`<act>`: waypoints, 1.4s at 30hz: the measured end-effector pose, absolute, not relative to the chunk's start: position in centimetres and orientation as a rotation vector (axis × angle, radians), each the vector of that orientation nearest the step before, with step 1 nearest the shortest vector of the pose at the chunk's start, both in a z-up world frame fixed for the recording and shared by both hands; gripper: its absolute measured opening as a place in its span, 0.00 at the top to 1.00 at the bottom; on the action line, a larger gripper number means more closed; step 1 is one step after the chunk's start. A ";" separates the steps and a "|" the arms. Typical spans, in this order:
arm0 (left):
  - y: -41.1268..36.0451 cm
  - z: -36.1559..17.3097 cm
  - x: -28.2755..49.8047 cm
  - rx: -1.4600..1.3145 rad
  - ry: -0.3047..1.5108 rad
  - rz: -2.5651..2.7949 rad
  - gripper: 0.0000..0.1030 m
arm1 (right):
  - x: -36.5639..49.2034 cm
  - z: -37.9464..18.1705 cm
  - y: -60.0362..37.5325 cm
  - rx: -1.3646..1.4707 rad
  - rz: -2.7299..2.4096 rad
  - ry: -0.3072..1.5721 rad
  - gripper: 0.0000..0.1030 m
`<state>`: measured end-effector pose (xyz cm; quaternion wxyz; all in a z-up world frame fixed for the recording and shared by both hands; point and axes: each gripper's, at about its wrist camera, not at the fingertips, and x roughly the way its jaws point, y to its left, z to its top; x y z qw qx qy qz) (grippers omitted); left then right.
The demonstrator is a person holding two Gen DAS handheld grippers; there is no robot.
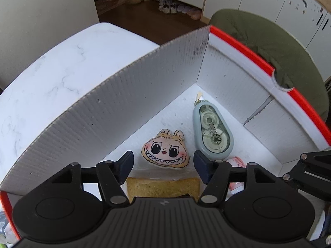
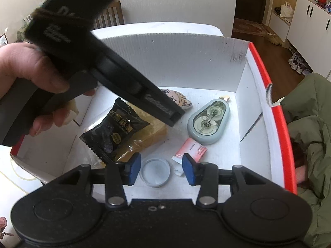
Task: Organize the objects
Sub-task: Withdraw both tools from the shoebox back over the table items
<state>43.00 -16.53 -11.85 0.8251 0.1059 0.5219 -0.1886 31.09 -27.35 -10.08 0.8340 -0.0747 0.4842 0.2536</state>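
Box, white corrugated walls with a red rim, sits on the white marbled tabletop near its far edge and holds all the loose items. Cartoon monster-face charm lies flat on the box floor by the grey wall; correction tape dispenser, grey-green oval, lies just beside it toward the far corner, not touching. Left claw hangs over the charm, jaws apart, nothing between the pads; charm sits below the gap. A yellow-brown packet shows under the left claw, partly hidden. Right wrist view: black snack pouch rests on top of the yellow-brown packet, left part of the box floor. Pink sachet lies near the dispenser, on the near side. Small clear round lid lies on the floor between the blue pads of the right claw, jaws apart, pads off the lid. A person's hand grips the left tool's handle above the box. Green cloth lies outside the red rim.
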 end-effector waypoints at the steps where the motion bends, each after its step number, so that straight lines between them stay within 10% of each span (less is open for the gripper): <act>1: -16.4 -11.6 42.8 0.220 1.100 -0.400 0.39 | 31.0 -9.9 -27.5 -0.155 0.537 1.022 0.56; 23: -11.9 -3.5 35.3 0.094 0.888 -0.447 0.39 | 29.0 -4.7 -28.3 -0.080 0.531 0.897 0.52; 42: -3.9 -1.1 26.6 0.043 0.773 -0.413 0.28 | 25.2 -2.6 -24.4 0.001 0.531 0.791 0.25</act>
